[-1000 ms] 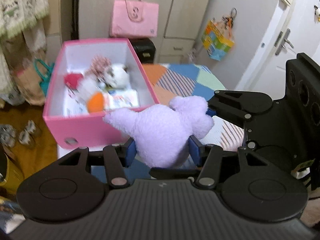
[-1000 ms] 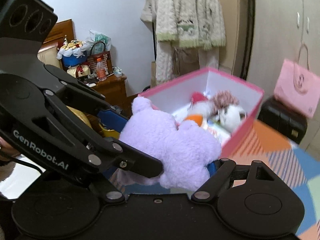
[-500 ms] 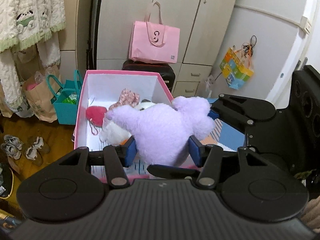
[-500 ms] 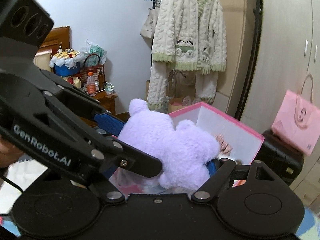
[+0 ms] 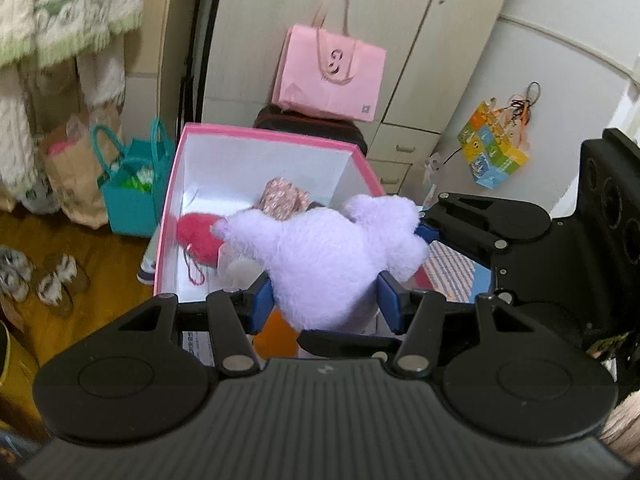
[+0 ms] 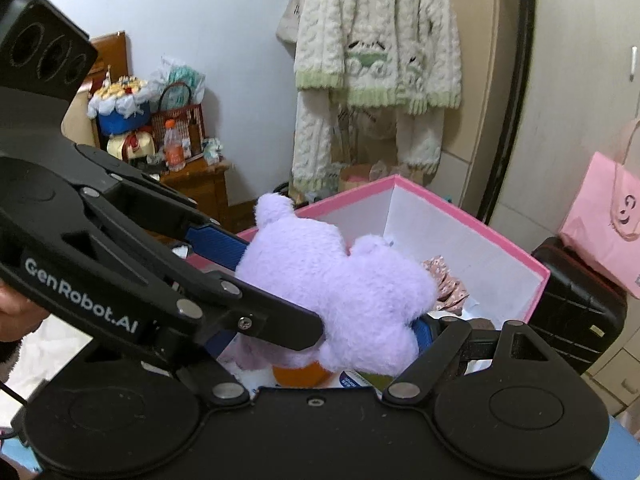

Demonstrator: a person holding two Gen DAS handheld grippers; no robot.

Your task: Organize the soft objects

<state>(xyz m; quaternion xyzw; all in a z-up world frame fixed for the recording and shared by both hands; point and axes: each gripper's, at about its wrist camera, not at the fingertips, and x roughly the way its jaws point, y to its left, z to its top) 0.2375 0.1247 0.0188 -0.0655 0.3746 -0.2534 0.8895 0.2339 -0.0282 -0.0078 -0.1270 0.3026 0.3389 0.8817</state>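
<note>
Both hand-held grippers (image 5: 324,300) (image 6: 332,304) clamp the purple plush (image 5: 328,264) above the pink box (image 5: 256,136).

The plush toy (image 5: 332,264) is showing a pale lilac fleece, sitting between the royal-blue pads (image 5: 262,304) of black grippers, while the box (image 5: 264,136) is wearing bright pink outside and plain white inside. Inside it, a raspberry-red soft thing (image 5: 196,234) and a brownish floral-print cloth (image 5: 282,200) are showing. Behind, a pink paper bag (image 5: 332,76) is hanging by a teal bag (image 5: 128,208), and a cream knit with green trim (image 6: 376,40) is hanging.
</note>
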